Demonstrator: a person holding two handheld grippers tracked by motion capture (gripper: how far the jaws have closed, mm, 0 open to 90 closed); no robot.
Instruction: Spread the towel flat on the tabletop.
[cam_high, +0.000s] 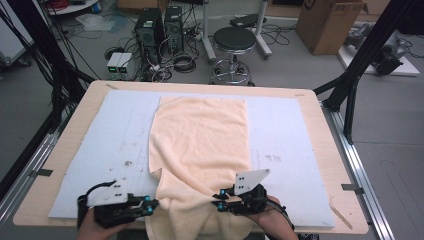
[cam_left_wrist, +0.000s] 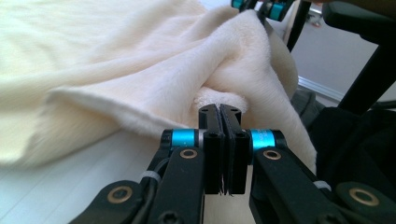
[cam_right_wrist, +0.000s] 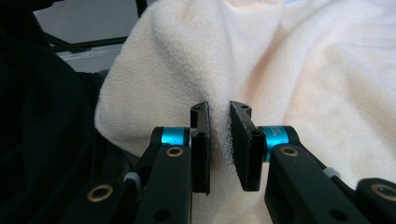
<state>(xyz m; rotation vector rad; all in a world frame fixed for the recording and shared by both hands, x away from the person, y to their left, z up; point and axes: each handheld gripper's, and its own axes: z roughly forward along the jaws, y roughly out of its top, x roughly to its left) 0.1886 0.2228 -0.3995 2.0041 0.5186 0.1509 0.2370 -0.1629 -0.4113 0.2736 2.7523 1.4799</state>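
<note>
The towel (cam_high: 200, 150) lies on the table (cam_high: 320, 150) with its long axis running away from the person; its near end hangs over the table's front edge. The left gripper (cam_left_wrist: 219, 108) has its fingers pressed together on a small fold at the near-left corner. The right gripper (cam_right_wrist: 219, 112) has its fingers slightly apart with towel pile bunched between them at the near-right edge. Both grips sit at the near end, so the free length lies ahead of the fingers. The overhanging hem is hidden below the table edge.
</note>
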